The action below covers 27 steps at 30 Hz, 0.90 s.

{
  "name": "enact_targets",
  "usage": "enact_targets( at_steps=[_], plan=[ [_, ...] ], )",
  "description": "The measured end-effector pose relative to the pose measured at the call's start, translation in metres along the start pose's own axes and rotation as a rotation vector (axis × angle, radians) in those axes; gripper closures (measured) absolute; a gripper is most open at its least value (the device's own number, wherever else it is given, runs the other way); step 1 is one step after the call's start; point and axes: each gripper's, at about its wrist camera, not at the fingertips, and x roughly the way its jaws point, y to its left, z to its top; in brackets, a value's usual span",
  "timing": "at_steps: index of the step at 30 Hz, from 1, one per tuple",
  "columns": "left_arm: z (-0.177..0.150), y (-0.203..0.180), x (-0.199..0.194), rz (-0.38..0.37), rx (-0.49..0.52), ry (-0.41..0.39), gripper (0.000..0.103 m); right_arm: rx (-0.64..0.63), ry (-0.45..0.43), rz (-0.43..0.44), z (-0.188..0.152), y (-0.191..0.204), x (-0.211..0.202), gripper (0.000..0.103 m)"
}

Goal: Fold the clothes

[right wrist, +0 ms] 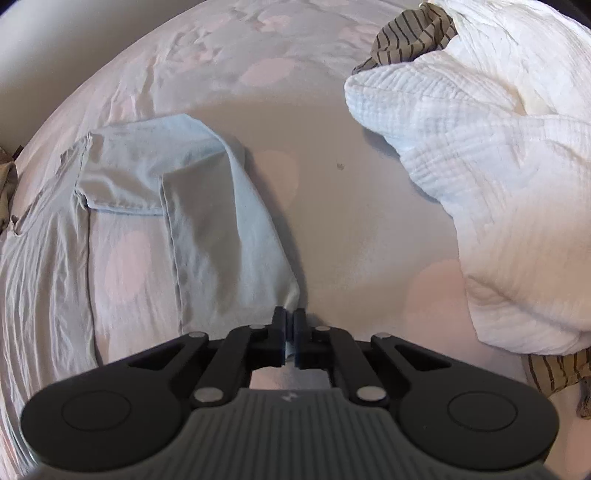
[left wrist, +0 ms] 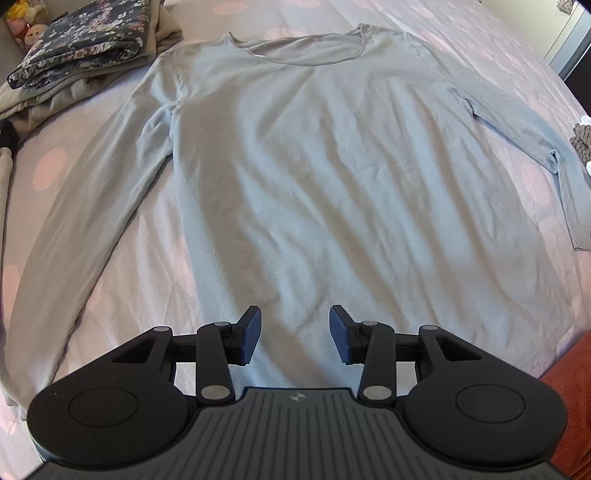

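A pale grey-blue long-sleeved shirt [left wrist: 314,158] lies spread flat on the bed, neckline at the far end, both sleeves stretched out to the sides. My left gripper [left wrist: 294,334] hovers over the shirt's lower hem with its blue pads apart and nothing between them. In the right wrist view one sleeve [right wrist: 221,221] bends at the elbow and runs down to my right gripper [right wrist: 290,334], whose jaws are pressed together on the cuff end of that sleeve.
A folded dark floral cloth [left wrist: 85,44] sits on beige fabric at the far left. A white crinkled garment [right wrist: 480,155] and a striped cloth [right wrist: 410,29] lie right of the sleeve. The bed sheet [right wrist: 354,229] is pale with pink spots. A red-brown edge [left wrist: 572,387] shows at the near right.
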Motion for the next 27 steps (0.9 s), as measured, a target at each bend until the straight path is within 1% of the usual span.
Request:
enact_targets(
  at_steps=[3,7,11,14,16,20,24,27],
  plan=[
    [-0.001,0.000,-0.004,0.008,0.005,-0.003,0.064,-0.008,-0.043,-0.023,0.027,-0.001,-0.020,0.099],
    [0.002,0.005,-0.005,0.015,-0.012,-0.002,0.064,0.002,-0.098,-0.083,0.076,-0.011,-0.044,0.099],
    [0.007,0.009,-0.002,0.020,-0.030,0.003,0.064,0.041,-0.122,-0.128,0.118,-0.024,-0.056,0.099],
    [0.012,0.012,-0.001,0.022,-0.036,0.008,0.064,0.093,-0.120,-0.082,0.138,-0.028,-0.066,0.099],
    [0.017,0.015,-0.002,0.027,-0.031,0.013,0.064,0.107,-0.125,-0.039,0.147,-0.019,-0.074,0.099],
    [0.027,0.021,-0.005,0.047,-0.018,0.016,0.064,0.086,-0.142,0.049,0.161,0.021,-0.091,0.099],
    [0.037,0.030,-0.006,0.068,-0.012,0.016,0.064,-0.003,-0.171,0.084,0.177,0.086,-0.106,0.099],
    [0.041,0.039,-0.009,0.068,-0.014,0.001,0.064,-0.068,-0.187,0.112,0.185,0.140,-0.114,0.099]
  ],
)
